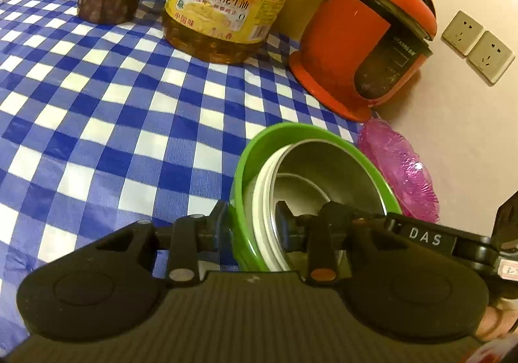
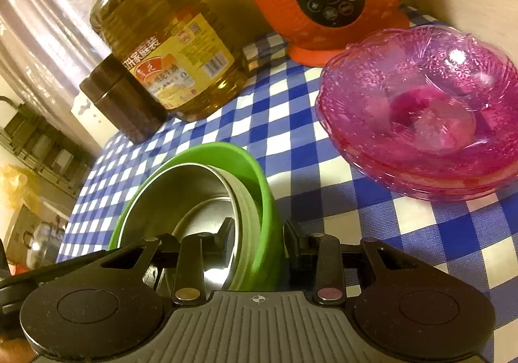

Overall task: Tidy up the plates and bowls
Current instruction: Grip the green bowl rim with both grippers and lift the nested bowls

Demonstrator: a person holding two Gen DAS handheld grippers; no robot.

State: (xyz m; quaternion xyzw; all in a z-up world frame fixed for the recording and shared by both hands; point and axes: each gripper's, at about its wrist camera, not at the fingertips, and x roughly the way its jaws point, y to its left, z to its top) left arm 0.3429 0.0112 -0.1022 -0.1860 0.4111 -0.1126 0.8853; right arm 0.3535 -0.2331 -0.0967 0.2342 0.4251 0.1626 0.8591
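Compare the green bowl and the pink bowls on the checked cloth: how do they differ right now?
The green bowl is opaque with smooth walls; the pink bowls are see-through and patterned. The green bowl holds a steel bowl nested inside; the pink bowls look empty. Both the left gripper and right gripper straddle the green bowl's rim; the pink bowls sit ungripped. Both are nested stacks.
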